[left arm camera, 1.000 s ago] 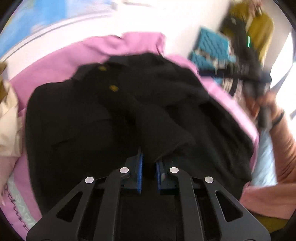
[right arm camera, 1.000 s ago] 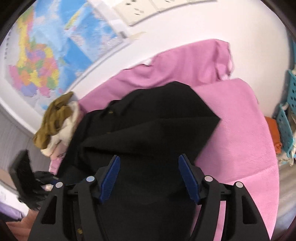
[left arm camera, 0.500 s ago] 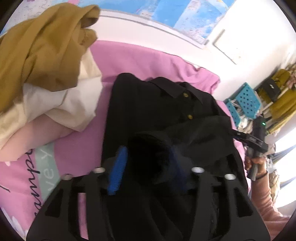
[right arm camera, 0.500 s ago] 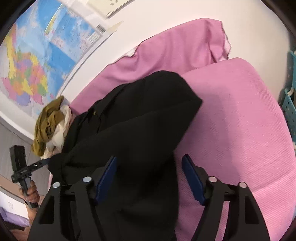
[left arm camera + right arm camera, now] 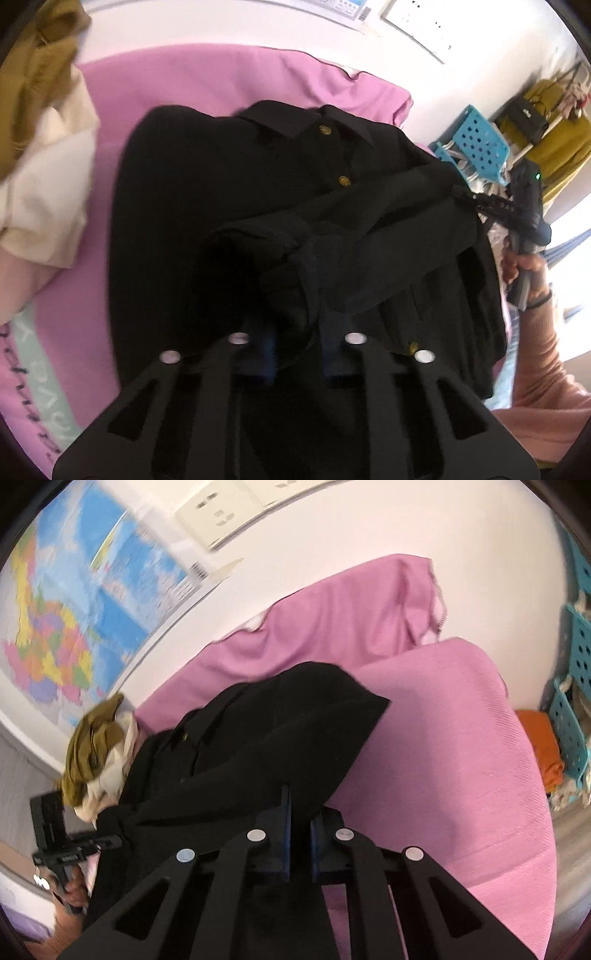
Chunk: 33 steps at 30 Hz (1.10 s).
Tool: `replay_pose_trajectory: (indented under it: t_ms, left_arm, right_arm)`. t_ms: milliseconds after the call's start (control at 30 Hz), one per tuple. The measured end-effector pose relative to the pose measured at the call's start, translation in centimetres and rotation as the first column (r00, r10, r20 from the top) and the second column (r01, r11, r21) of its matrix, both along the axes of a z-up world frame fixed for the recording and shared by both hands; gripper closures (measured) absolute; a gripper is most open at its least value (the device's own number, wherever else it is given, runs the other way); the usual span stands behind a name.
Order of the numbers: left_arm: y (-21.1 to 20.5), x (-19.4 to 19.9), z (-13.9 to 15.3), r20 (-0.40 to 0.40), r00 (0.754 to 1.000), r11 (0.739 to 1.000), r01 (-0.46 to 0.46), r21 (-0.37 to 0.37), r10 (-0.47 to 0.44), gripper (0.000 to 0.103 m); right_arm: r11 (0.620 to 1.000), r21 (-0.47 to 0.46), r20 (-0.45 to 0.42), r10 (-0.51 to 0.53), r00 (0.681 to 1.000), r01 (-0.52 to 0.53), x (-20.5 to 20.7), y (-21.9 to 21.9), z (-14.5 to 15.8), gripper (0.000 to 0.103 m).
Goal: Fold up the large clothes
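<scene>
Crumpled mustard and cream clothes [image 5: 40, 122] heaped left of left gripper [image 5: 297, 349]. Left jaws just closed, bunched cuff of black brass-buttoned coat [image 5: 221, 177] pinched. Coat spread on pink ribbed cover [image 5: 461, 757]. Right gripper [image 5: 299, 843] just closed, coat hem clamped.

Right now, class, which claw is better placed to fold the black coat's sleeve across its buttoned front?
Probably the left claw: it pinches the sleeve cuff just below the black coat buttons.

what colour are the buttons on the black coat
Gold. The buttons on the black coat show best in the left wrist view.
</scene>
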<state>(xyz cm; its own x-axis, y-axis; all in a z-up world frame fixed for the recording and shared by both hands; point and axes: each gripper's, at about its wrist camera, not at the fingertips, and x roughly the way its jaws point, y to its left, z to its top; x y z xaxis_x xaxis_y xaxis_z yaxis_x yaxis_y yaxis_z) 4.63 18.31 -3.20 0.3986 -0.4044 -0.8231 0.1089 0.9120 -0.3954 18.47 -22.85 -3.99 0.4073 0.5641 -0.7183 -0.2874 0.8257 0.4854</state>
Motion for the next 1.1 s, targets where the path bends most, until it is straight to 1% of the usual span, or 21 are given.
replay_pose_trajectory:
  t_ms: [67,133,200,233,300,367,433,533,567,600,633,667,700,733,800,833,933,967,1000,1067,1100]
  left_arm:
    - [0.6,0.7,-0.7,-0.030,0.999,0.999,-0.027,-0.034,0.026,0.087]
    - [1.3,1.4,-1.6,-0.076,0.995,0.996,-0.070,-0.048,0.067,0.083]
    - [1.9,1.8,-2.0,-0.100,0.991,0.994,-0.096,-0.055,0.091,0.063]
    - [2.3,1.7,-1.9,-0.094,0.990,0.992,-0.109,-0.056,0.104,0.060]
    - [2.9,1.2,-1.4,-0.076,0.991,0.991,-0.118,-0.058,0.114,0.044]
    - [3.7,0.8,-0.6,-0.033,0.991,0.989,-0.130,-0.077,0.128,0.038]
    - [4.2,0.7,-0.3,-0.017,0.990,0.987,-0.140,-0.077,0.139,0.038]
    - [4.2,1.2,0.0,-0.007,0.990,0.987,-0.141,-0.076,0.140,0.039]
    - [4.1,1.5,-0.1,-0.011,0.990,0.988,-0.140,-0.065,0.140,0.043]
    - [4.2,1.5,-0.1,-0.014,0.990,0.988,-0.138,-0.064,0.137,0.052]
    - [4.0,1.9,-0.3,-0.024,0.991,0.988,-0.131,-0.079,0.130,0.057]
    - [3.9,2.2,-0.6,-0.035,0.991,0.988,-0.130,-0.081,0.128,0.066]
    - [4.0,2.4,-0.8,-0.041,0.990,0.988,-0.135,-0.075,0.132,0.072]
    - [4.0,2.6,-0.9,-0.042,0.989,0.988,-0.143,-0.056,0.141,0.072]
    - [4.1,3.0,-1.1,-0.039,0.986,0.986,-0.164,-0.032,0.163,0.073]
    - [4.2,3.1,-1.2,-0.035,0.985,0.985,-0.171,-0.026,0.170,0.073]
    - [4.2,3.3,-1.3,-0.023,0.984,0.984,-0.176,0.014,0.177,0.071]
    - [4.1,3.3,-1.4,-0.023,0.984,0.984,-0.175,0.036,0.176,0.065]
    - [4.2,3.3,-1.4,-0.023,0.984,0.983,-0.176,0.052,0.178,0.055]
    - [4.4,3.0,-1.2,-0.014,0.982,0.979,-0.186,0.077,0.188,0.043]
    - [4.6,2.6,-0.8,0.000,0.984,0.982,-0.177,0.060,0.178,0.041]
  right_arm:
    - [0.999,-0.032,-0.014,-0.005,1.000,0.004,0.4,0.2,-0.7,0.096]
    - [0.997,-0.071,-0.029,-0.004,1.000,0.002,0.6,0.9,-1.5,0.095]
    - [0.998,-0.063,-0.031,-0.008,0.999,0.006,0.5,0.9,-1.6,0.091]
    - [0.999,-0.036,-0.039,-0.014,0.999,0.013,0.5,0.7,-1.4,0.089]
    - [1.000,-0.017,-0.022,-0.021,1.000,0.021,0.0,0.2,-0.5,0.080]
    - [1.000,-0.007,0.011,-0.026,1.000,0.026,-0.7,-0.3,0.7,0.070]
    - [1.000,0.002,0.055,-0.016,0.998,0.016,-1.6,-0.3,2.3,0.069]
    - [0.999,0.020,0.103,0.047,0.994,-0.050,-2.6,1.2,4.1,0.067]
    - [0.997,0.017,0.110,0.075,0.991,-0.077,-2.7,1.9,4.3,0.066]
    - [0.994,0.013,0.116,0.107,0.987,-0.110,-2.8,2.9,4.6,0.066]
    - [0.988,-0.001,0.122,0.151,0.981,-0.152,-3.1,4.4,4.5,0.066]
    - [0.986,-0.019,0.126,0.170,0.977,-0.169,-3.3,5.3,4.3,0.066]
    - [0.982,-0.050,0.132,0.185,0.974,-0.180,-3.4,6.4,4.0,0.066]
    - [0.976,-0.082,0.125,0.211,0.969,-0.202,-3.2,7.7,3.4,0.066]
    - [0.972,-0.090,0.093,0.224,0.970,-0.216,-2.5,9.2,2.2,0.066]
    - [0.969,-0.112,0.073,0.229,0.971,-0.220,-1.9,10.0,1.2,0.066]
    - [0.964,-0.159,0.042,0.223,0.974,-0.213,-0.7,11.0,-0.7,0.066]
    - [0.963,-0.174,0.026,0.214,0.976,-0.207,-0.1,11.0,-1.4,0.070]
    - [0.963,-0.190,0.032,0.199,0.979,-0.190,0.2,10.8,-1.8,0.078]
    - [0.971,-0.169,0.017,0.173,0.985,-0.168,0.9,10.4,-2.0,0.078]
    - [0.976,-0.150,0.011,0.164,0.986,-0.160,1.0,10.1,-1.8,0.076]
